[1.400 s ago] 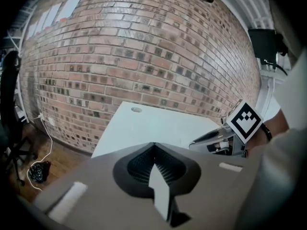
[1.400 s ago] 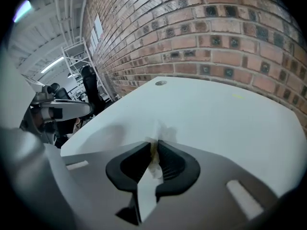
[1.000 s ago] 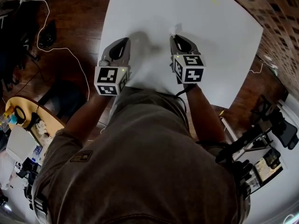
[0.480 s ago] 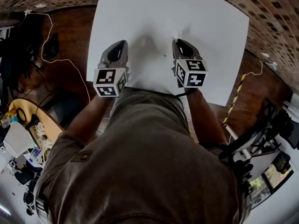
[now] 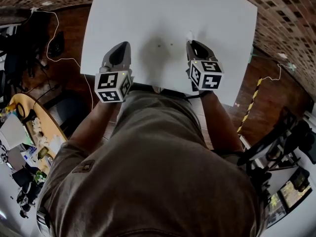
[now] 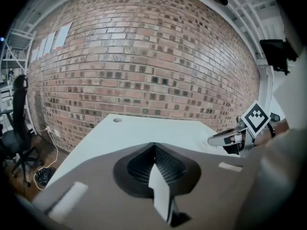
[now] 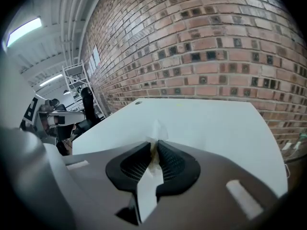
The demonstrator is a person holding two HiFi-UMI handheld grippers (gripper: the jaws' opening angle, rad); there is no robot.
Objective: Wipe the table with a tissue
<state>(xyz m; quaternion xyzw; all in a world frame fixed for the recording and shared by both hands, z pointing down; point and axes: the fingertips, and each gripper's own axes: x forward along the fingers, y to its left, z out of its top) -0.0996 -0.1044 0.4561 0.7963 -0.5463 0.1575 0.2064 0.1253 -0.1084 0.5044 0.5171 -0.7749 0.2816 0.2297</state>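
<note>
The white table (image 5: 163,14) fills the top of the head view. My right gripper (image 5: 190,42) hovers over its near edge, shut on a small white tissue (image 5: 189,35) that sticks out past the tips. In the right gripper view the tissue (image 7: 156,128) is pinched between the jaws of that gripper (image 7: 154,150) above the table (image 7: 206,123). My left gripper (image 5: 120,51) sits near the table's front left, shut with nothing in it. In the left gripper view its jaws meet at the left gripper (image 6: 153,147), with the right gripper (image 6: 225,139) off to the right.
Two small dark specks (image 5: 165,46) lie on the table between the grippers. A brick wall (image 6: 144,71) stands behind the table. A white cable (image 5: 59,38) runs over the dark floor at left, near a cluttered round table (image 5: 29,127). An office chair (image 6: 17,128) stands left.
The head view has shifted, so the table sits higher and further left in the picture. Both grippers keep their places near the front edge, the right one still shut on the tissue.
</note>
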